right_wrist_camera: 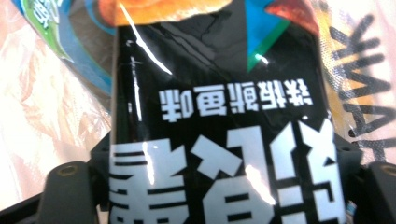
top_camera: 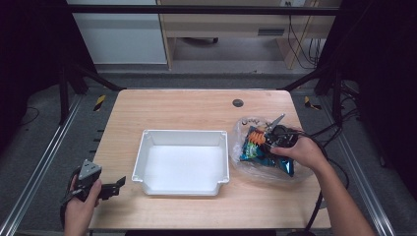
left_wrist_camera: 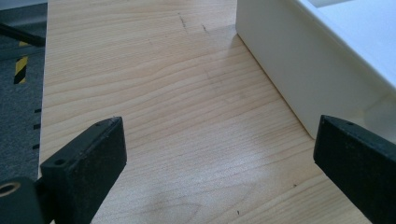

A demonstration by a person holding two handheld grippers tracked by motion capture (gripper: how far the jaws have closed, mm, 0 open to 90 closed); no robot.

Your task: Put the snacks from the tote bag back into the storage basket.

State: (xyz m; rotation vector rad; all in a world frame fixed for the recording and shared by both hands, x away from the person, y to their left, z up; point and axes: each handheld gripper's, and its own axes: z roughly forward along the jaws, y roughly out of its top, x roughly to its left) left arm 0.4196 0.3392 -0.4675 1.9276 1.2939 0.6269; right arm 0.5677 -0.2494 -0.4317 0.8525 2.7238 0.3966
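At right of frame, my right gripper (top_camera: 263,142) pinches the light, crinkly, slippery snack packet (right_wrist_camera: 224,140) at its edge; my left gripper (top_camera: 115,186) gapes empty.

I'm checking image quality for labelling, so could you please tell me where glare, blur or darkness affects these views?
High view: the side margins are dark and the clear plastic bag shows glints. Right gripper view: the black snack packet is close up, slightly soft, with white glare streaks. Left gripper view: the wooden table is evenly lit and sharp.
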